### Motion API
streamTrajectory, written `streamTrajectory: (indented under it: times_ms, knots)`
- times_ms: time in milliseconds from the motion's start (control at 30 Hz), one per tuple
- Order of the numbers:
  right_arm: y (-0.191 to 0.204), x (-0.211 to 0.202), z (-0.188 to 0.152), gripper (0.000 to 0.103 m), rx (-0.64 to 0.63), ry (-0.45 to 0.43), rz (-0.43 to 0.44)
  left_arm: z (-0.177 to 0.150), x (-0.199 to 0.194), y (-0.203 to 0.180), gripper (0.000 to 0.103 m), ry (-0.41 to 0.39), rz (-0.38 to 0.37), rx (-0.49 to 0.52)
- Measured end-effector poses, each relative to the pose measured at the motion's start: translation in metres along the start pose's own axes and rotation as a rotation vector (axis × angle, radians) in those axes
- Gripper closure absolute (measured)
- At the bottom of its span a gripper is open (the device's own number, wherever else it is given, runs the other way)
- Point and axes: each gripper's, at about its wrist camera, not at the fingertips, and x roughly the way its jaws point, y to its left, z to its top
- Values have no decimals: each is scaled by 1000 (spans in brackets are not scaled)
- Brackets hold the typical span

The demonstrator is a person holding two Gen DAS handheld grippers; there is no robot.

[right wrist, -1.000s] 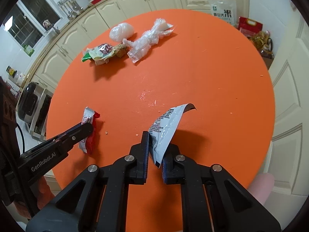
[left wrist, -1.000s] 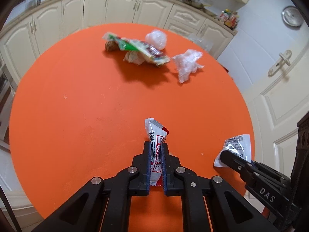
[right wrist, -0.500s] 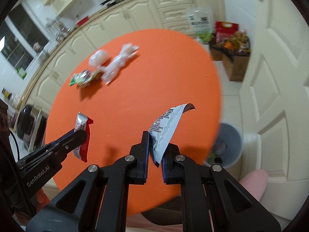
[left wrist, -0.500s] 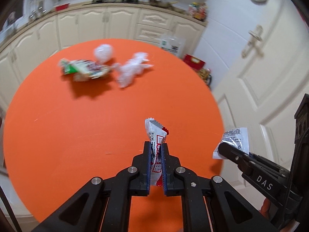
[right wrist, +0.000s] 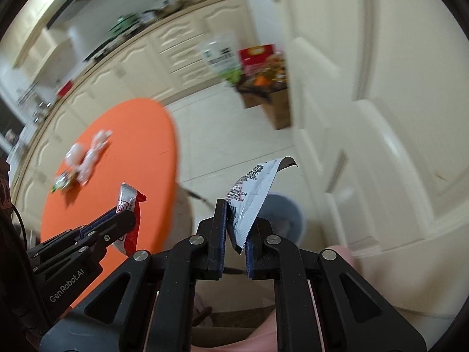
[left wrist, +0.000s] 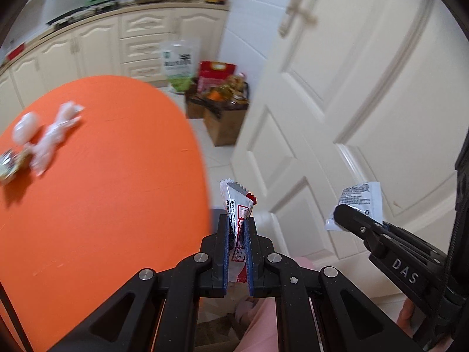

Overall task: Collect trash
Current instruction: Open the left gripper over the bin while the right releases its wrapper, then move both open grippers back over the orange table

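Note:
My left gripper (left wrist: 236,220) is shut on a red-and-silver snack wrapper (left wrist: 238,202), held off the right edge of the orange round table (left wrist: 102,190). My right gripper (right wrist: 239,214) is shut on a white printed wrapper (right wrist: 255,187), directly above a grey bin (right wrist: 284,217) on the floor. Each gripper shows in the other's view: the right gripper (left wrist: 341,212) with its white wrapper (left wrist: 362,199), the left gripper (right wrist: 124,220) with the red wrapper (right wrist: 129,202). On the table lie crumpled clear plastic (left wrist: 52,138), a white ball (left wrist: 25,123) and a green wrapper (left wrist: 7,164).
A cream panelled door (left wrist: 351,88) stands close on the right. A cardboard box of groceries (left wrist: 222,111) and a rice bag (left wrist: 178,64) sit on the tiled floor by the cabinets (left wrist: 88,47). Something pink (left wrist: 263,308) shows below the grippers.
Both grippers have swung right, off the table and out over the floor, each still clamped on its wrapper. The bin has come under the right gripper; the table now lies to the left.

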Motion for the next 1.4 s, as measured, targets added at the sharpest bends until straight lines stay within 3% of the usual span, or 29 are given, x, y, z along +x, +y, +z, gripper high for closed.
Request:
streamTrajectory:
  times_ms: [233,333,433,500,600,867,967,1033,1067,1100,1400]
  knots:
    - [-42,3,9,92,71,0,-55,28,48,-23,97,37,-15,43]
    - [-52,7,12,92,84,8,-63,39,67,-27,91,61,0,34]
    - [-61,14,16,92,92,19,-67,54,86,-28,78,114,6,11]
    - [-62,20,18,92,92,28,-65,63,94,-24,58,133,16,-2]
    - [-61,30,21,92,88,46,-54,75,96,-21,50,108,34,-19]
    - [-37,55,32,92,39,79,2,78,91,-8,47,77,78,-32]
    - [-26,56,35,87,23,73,28,72,87,-2,46,69,91,-44]
    - [-22,55,35,74,15,72,31,68,85,3,46,72,93,-54]
    - [-20,54,36,61,9,64,28,67,84,5,46,74,95,-59]
    - [-18,52,35,58,7,55,22,66,85,6,46,74,98,-64]
    - [-4,34,28,58,-7,41,14,52,59,18,46,64,89,-86]
